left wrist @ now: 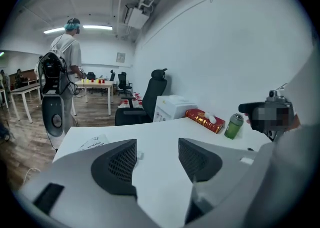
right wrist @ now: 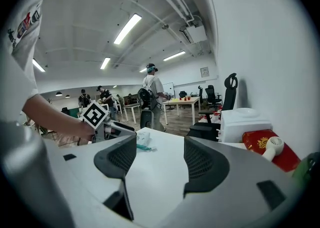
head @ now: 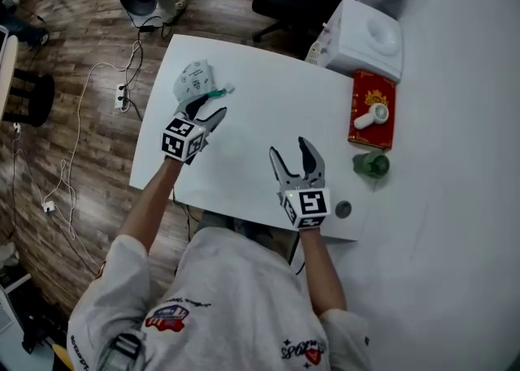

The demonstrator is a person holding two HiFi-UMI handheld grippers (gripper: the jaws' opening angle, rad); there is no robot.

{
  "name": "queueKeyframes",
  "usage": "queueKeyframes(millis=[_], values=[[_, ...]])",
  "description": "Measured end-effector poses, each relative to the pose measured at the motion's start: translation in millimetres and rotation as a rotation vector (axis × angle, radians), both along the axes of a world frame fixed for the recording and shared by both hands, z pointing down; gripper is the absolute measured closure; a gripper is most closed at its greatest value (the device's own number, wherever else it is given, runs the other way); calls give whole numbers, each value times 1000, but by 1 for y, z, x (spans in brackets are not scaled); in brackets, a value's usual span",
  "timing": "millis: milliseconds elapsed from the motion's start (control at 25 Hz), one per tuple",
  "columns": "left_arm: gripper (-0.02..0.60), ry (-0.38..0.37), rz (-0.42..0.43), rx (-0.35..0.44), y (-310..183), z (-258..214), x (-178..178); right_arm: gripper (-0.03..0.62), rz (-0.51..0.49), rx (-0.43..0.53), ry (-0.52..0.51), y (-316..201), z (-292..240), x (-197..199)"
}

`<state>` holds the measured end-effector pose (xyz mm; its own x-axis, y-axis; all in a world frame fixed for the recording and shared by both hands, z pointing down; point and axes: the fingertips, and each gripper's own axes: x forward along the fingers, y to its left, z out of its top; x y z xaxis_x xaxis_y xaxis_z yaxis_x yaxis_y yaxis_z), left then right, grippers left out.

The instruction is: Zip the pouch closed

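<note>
A soft white pouch with a teal zip (head: 195,81) lies at the far-left corner of the white rectangular table (head: 268,110). The 2 grippers gape wide, empty: left gripper (head: 210,107) near that corner, right gripper (head: 288,147) over the table's near edge.

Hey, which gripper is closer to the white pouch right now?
Left. The left gripper is right beside the pouch, jaws open and empty; the right gripper is well away from it, toward the table's near edge.

Smooth matt white table (head: 260,118) stands on wood-plank floor (head: 49,36).
</note>
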<state>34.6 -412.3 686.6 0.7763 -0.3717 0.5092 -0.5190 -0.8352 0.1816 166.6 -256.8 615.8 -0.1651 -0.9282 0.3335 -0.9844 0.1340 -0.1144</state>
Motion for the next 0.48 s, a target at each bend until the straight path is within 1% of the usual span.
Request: queueKeyframes(millis=[120, 320, 480], values=[[336, -28, -17, -40, -18, 19, 13, 310, 23, -17, -6, 1, 7, 9], [336, -117, -21, -90, -41, 59, 32, 310, 64, -41, -20, 3, 21, 24], [336, -202, 1, -119, -56, 88, 40, 310, 102, -56, -26, 3, 29, 32]])
